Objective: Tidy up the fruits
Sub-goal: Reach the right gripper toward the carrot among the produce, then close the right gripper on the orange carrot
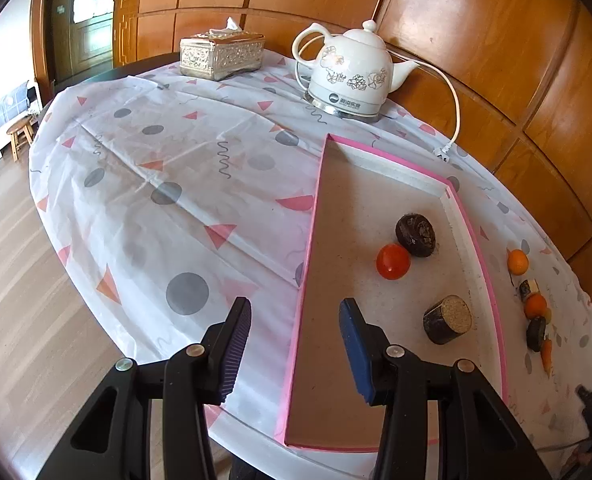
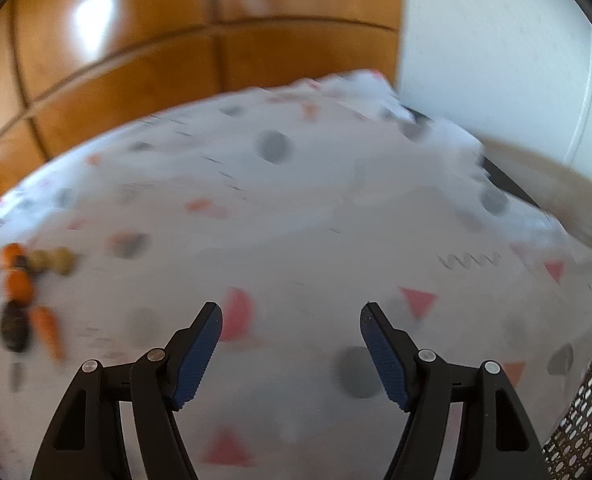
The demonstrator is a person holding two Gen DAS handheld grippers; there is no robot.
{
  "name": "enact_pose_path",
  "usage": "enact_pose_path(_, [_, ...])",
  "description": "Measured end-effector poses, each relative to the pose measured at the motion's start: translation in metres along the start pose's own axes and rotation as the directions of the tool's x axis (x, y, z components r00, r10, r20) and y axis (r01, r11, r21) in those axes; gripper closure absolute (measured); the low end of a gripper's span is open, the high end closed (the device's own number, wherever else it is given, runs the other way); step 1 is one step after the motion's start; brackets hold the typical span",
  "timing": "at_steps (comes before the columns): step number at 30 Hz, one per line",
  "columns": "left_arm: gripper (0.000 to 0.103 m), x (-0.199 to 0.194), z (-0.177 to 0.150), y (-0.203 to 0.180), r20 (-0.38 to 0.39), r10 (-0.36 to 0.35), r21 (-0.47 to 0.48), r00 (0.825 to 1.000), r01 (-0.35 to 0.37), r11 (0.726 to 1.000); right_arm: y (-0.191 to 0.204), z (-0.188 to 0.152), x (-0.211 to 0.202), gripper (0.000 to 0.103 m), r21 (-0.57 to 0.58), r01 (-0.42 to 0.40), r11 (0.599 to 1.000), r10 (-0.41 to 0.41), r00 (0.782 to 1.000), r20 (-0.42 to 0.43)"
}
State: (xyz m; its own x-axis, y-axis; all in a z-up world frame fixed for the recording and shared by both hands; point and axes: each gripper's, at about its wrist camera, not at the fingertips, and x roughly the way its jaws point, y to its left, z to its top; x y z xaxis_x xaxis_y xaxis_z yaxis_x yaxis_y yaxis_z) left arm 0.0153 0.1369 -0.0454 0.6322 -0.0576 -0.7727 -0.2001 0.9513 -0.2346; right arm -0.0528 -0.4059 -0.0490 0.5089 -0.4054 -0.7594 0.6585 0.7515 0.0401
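Wood-panelled walls point(image 1: 475, 40) close in behind a table point(image 1: 176, 184) draped in a white cloth dotted with grey circles and pink triangles, where a fruit-sorting job sits partway done. Ahead of the left gripper point(image 1: 296, 320), whose jaws hang apart around nothing, a pink-rimmed tray point(image 1: 375, 152) stretches away with its near-left rim running up between the jaws. Beyond the tray stand a white kettle point(image 1: 347, 76) on its base and a silver tissue box point(image 1: 222, 54).

Inside the tray, ahead and to the right of the left jaws, lie three pieces: a red tomato point(image 1: 393, 262), a dark round fruit point(image 1: 415, 235) touching close behind it, and a dark cut cylinder with a pale face point(image 1: 447, 319) nearest the jaws. By this count, three are in; the rest wait outside.

Those waiting pieces form a tight row of small fruits point(image 1: 531, 304) on the cloth just past the tray's far-right rim, oranges, dark rounds and a carrot among them. From the right gripper point(image 2: 292, 320), its jaws spread and empty, the same cluster sits far to the left, blurred. A perforated metal basket point(image 2: 587, 400) crowds the right jaw's outer side.

Open cloth lies ahead of both pairs of jaws; the tray's raised rim and the table's near edge are the lines to clear.
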Motion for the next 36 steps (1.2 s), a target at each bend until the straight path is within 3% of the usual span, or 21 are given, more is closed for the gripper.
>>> enact_pose_path(4, [0.056, 0.001, -0.001, -0.001, -0.003, -0.007, 0.003, 1.0, 0.007, 1.0, 0.039, 0.006, -0.02, 0.03, -0.095, -0.149, 0.984, 0.15, 0.989, 0.011])
enact_pose_path(10, [0.056, 0.001, -0.001, 0.001, -0.003, -0.012, -0.001, 1.0, 0.012, 1.0, 0.109, -0.005, -0.034, 0.035, -0.288, -0.304, 0.908, 0.305, 0.951, -0.04])
enact_pose_path(18, [0.055, 0.004, -0.002, 0.005, -0.011, -0.019, -0.018, 1.0, 0.019, 1.0, 0.138, -0.015, -0.015, 0.059, -0.337, -0.355, 0.872, 0.321, 0.935, -0.152])
enact_pose_path(23, [0.055, 0.003, -0.002, 0.003, -0.009, -0.021, -0.013, 1.0, 0.021, 1.0, 0.153, -0.013, 0.0, 0.061, -0.38, -0.357, 0.853, 0.303, 0.933, -0.196])
enact_pose_path(27, [0.054, 0.003, -0.002, 0.001, -0.011, -0.021, -0.01, 1.0, 0.021, 1.0, 0.162, -0.013, 0.009, 0.077, -0.416, -0.355, 0.837, 0.283, 0.932, -0.224])
enact_pose_path(36, [0.053, 0.004, -0.003, 0.003, -0.016, -0.017, -0.02, 1.0, 0.016, 1.0, 0.163, -0.017, 0.01, 0.079, -0.447, -0.359, 0.819, 0.286, 0.931, -0.225])
